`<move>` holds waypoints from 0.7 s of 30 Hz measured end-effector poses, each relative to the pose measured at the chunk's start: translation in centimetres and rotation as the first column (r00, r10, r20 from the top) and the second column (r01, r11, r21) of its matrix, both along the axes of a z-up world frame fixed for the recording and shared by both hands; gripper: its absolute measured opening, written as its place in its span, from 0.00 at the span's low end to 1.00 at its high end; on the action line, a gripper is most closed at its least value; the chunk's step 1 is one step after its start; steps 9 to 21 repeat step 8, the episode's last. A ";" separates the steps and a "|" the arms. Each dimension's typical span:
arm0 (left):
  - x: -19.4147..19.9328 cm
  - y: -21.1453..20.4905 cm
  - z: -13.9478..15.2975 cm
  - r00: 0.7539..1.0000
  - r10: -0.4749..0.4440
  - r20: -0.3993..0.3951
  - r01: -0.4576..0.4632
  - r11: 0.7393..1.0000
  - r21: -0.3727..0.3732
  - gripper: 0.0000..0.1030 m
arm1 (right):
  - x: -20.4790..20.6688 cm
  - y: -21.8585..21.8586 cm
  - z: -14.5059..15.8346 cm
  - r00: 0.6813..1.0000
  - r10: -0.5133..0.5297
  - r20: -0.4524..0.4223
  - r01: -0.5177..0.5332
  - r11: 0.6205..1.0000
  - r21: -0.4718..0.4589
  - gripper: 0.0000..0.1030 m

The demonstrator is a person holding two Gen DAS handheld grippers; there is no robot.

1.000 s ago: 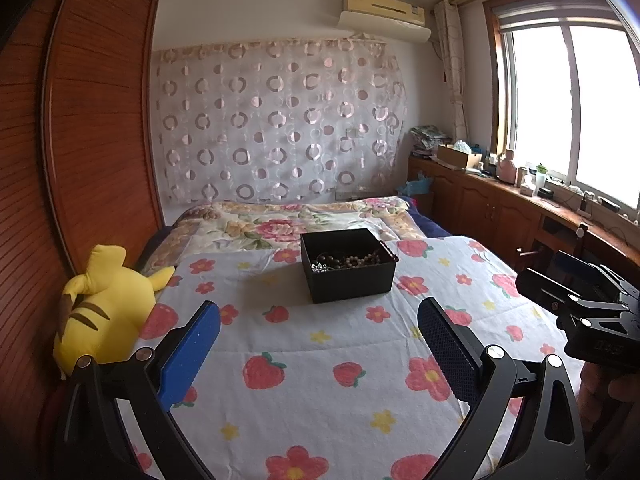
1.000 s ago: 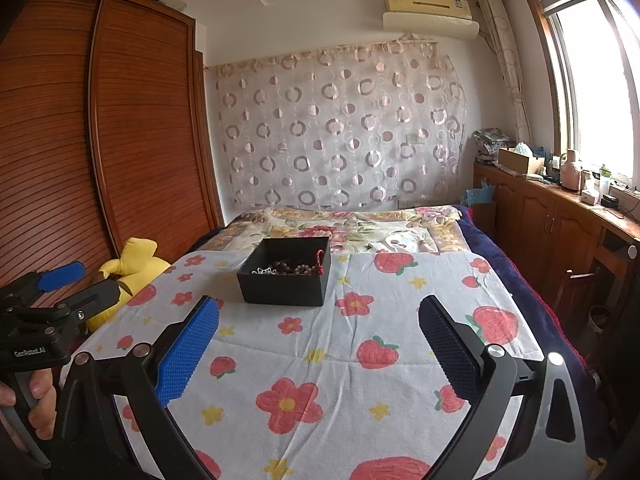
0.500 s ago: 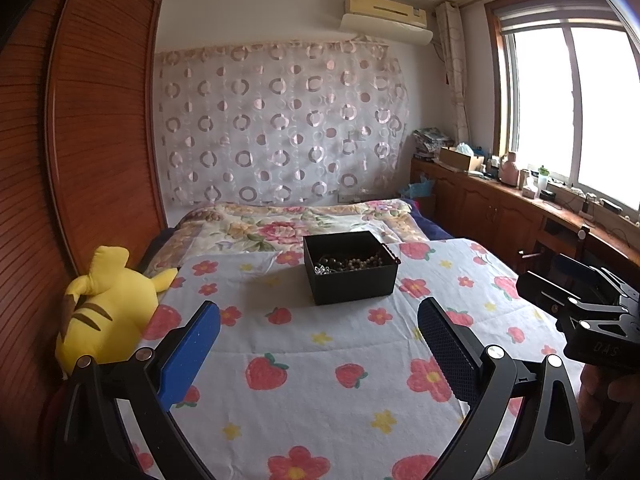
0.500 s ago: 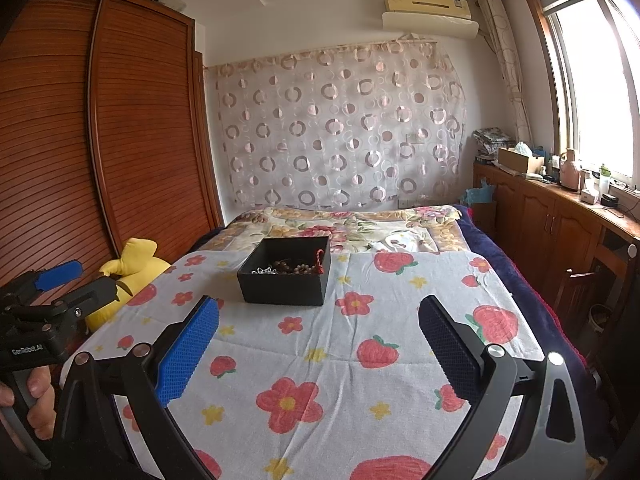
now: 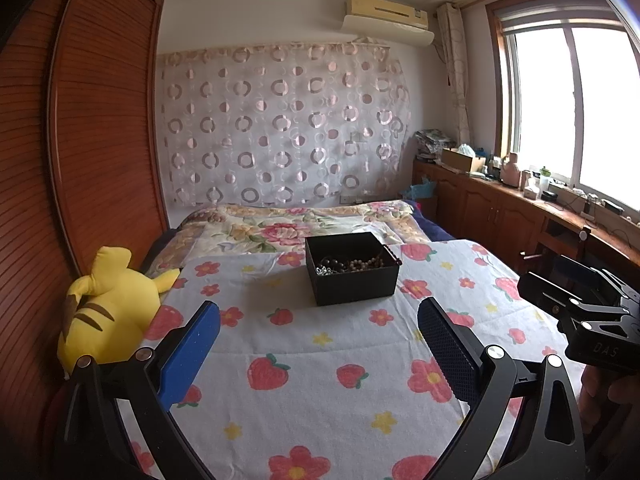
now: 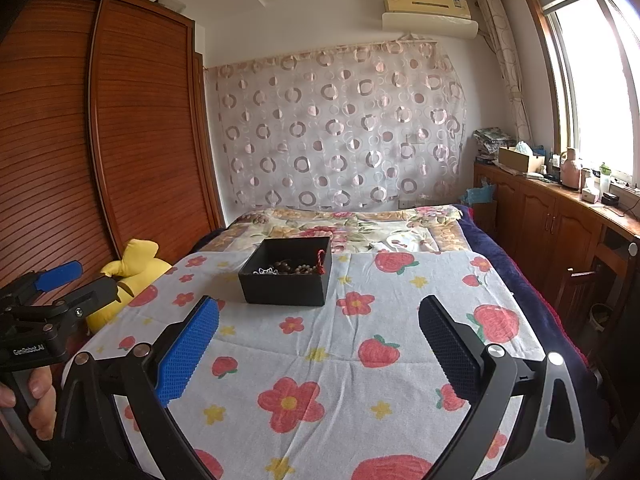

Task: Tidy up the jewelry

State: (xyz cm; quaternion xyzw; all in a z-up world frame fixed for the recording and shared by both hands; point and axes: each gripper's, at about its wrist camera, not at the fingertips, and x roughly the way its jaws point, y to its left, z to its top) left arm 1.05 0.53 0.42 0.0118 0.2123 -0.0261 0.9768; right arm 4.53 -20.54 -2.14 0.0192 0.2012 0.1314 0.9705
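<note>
A black open box [image 5: 352, 270] [image 6: 288, 274] sits mid-bed on the strawberry-print sheet. Inside lie beaded bracelets [image 5: 356, 264] [image 6: 288, 269], a silvery chain and a red cord. My left gripper [image 5: 318, 316] hovers open above the sheet, well short of the box, nothing between its fingers. My right gripper [image 6: 318, 314] is likewise open and empty, short of the box and to its right. In the left wrist view the right gripper [image 5: 560, 280] shows at the right edge; in the right wrist view the left gripper [image 6: 76, 280] shows at the left, held by a hand [image 6: 38, 404].
A yellow plush toy [image 5: 106, 308] [image 6: 136, 266] lies at the bed's left edge against the wooden wardrobe [image 6: 80, 152]. A folded floral quilt [image 5: 296, 228] lies beyond the box. Wooden cabinets [image 6: 552, 224] with clutter run under the window on the right.
Both views shift only slightly; the left wrist camera has tilted up a little. The box and jewelry have not moved. Both grippers stay open.
</note>
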 end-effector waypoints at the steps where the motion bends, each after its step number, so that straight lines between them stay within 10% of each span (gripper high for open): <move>1: 0.0 0.0 0.0 1.000 0.001 -0.001 -0.001 1.000 0.000 0.93 | 0.0 0.0 0.0 1.000 0.000 0.001 0.000 1.000 -0.001 0.98; 21: 0.1 0.1 0.2 1.000 0.000 -0.004 0.000 1.000 -0.003 0.93 | 0.0 0.0 0.0 1.000 -0.001 0.002 0.001 1.000 0.001 0.98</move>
